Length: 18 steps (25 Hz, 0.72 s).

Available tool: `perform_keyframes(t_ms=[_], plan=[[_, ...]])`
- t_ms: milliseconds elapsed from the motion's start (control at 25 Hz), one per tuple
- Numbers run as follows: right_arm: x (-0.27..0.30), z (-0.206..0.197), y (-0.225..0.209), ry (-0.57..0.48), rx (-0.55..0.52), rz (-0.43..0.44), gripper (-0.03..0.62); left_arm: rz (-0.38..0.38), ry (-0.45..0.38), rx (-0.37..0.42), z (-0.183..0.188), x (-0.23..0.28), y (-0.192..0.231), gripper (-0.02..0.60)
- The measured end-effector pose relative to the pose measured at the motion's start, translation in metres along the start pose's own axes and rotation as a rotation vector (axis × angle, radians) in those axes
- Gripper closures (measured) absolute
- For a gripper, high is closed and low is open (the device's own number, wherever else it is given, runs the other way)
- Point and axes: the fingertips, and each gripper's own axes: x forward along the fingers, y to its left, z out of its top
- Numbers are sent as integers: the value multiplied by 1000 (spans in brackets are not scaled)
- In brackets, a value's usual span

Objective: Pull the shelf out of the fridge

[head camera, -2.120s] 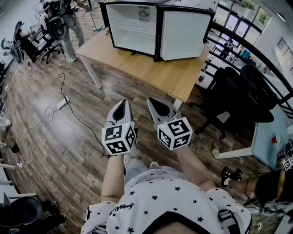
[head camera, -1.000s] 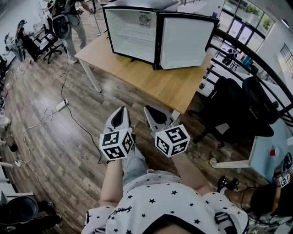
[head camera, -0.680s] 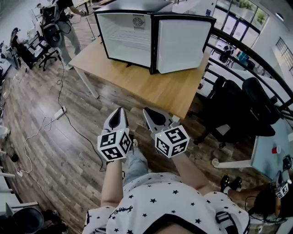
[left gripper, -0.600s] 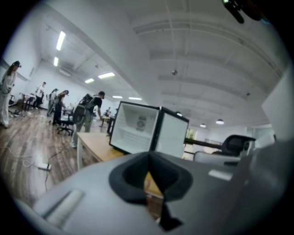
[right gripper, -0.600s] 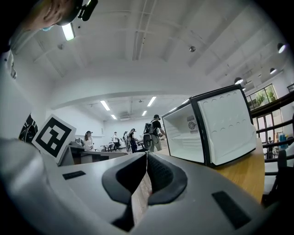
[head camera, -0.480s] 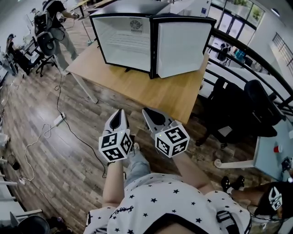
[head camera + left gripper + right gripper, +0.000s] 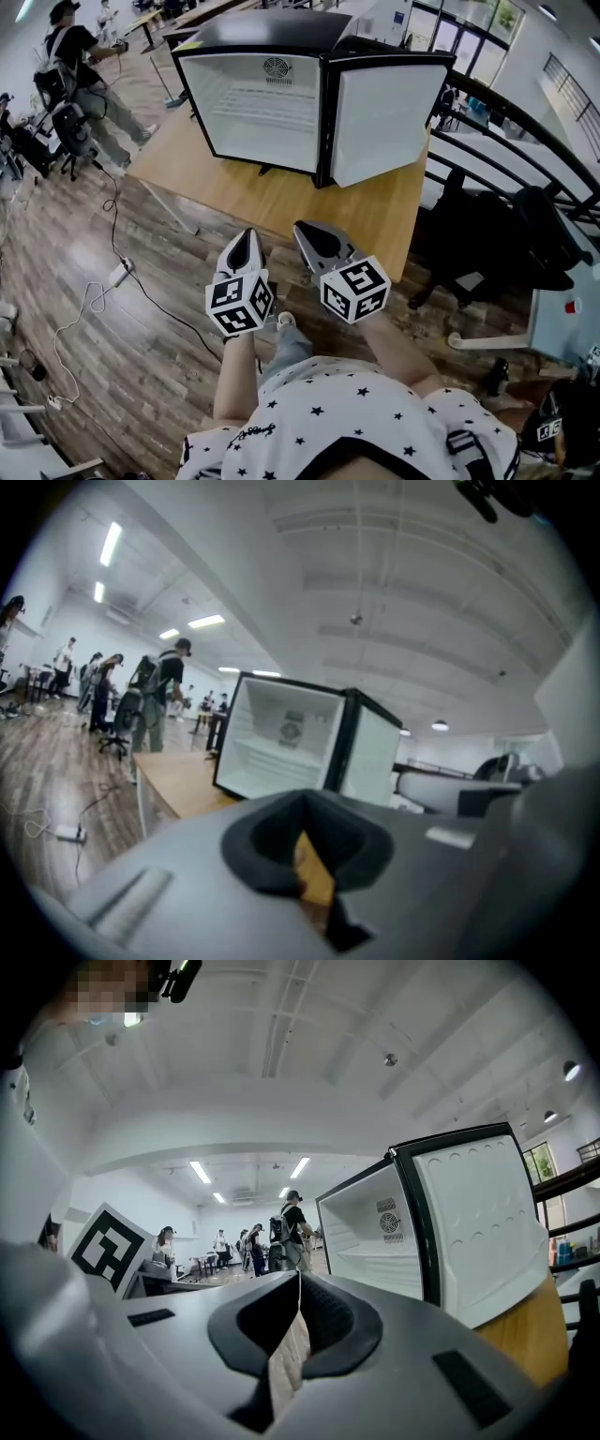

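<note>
Approach step. Left gripper (image 7: pixel 246 246) and right gripper (image 7: pixel 316 239), lower centre: jaws pressed together, empty. White shelf (image 7: pixel 270 97) inside open black-framed white mini fridge (image 7: pixel 281 37), upper centre, well apart. Next, likely: close in, part jaws, clamp shelf's front edge.

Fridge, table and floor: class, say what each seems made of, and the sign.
Fridge: black casing, smooth white liner, probably plastic. Table: pale matt wood or laminate, faint grain. Floor: dark wood-look planks, visible seams; real wood or vinyl unclear.
</note>
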Motion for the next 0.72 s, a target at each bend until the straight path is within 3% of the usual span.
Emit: perform_keyframes(t_ms=[720], plan=[[115, 18, -52, -26, 4, -128, 572, -126, 44, -6, 38, 118, 65, 575]])
